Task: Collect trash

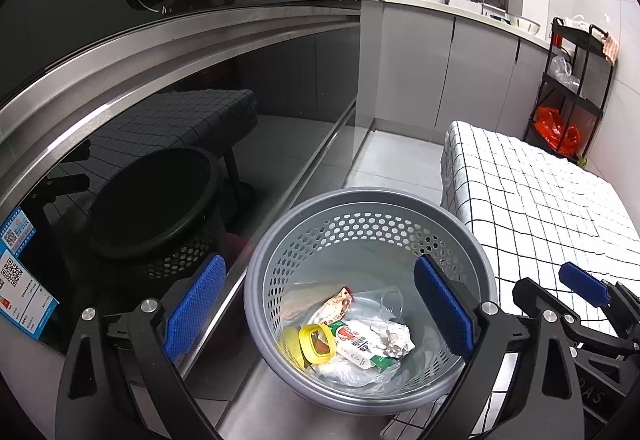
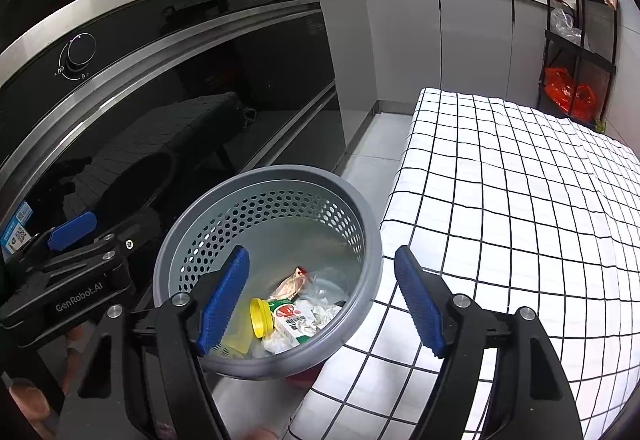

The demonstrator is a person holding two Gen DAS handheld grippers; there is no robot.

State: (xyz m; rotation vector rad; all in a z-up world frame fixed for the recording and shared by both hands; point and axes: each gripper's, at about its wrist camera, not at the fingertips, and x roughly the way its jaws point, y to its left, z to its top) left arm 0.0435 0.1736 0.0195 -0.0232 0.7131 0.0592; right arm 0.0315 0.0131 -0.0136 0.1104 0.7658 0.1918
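Left gripper (image 1: 316, 310): jaws spread wide, blue pads bare, nothing between them, and it hovers above the near rim of the bin
Right gripper (image 2: 322, 304): also wide open and empty, poised over the bin from the right, its left pad out over the rim
Waste bin (image 1: 486, 272): grey perforated basket on the floor, squeezed between the dark oven front on the left and the checked tablecloth (image 2: 520, 199) on the right
Trash inside: a yellow lid (image 1: 317, 343), a red and green carton (image 1: 356, 344), a crumpled paper ball (image 1: 396, 338), a snack wrapper (image 1: 334, 306) and a clear plastic cup (image 1: 386, 304), all settled at the bottom
Table: what shows of the cloth is bare, so collecting looks close to done, by my reading
Risk, bin: it looks light and sits just beside the table edge, so a careless dip by either gripper could catch the rim and tip it
Risk, oven glass (image 1: 160, 143): the left gripper is close to it, so a swing to the left could knock the door
Risk, grippers: they sit near each other and could collide if both reach in together
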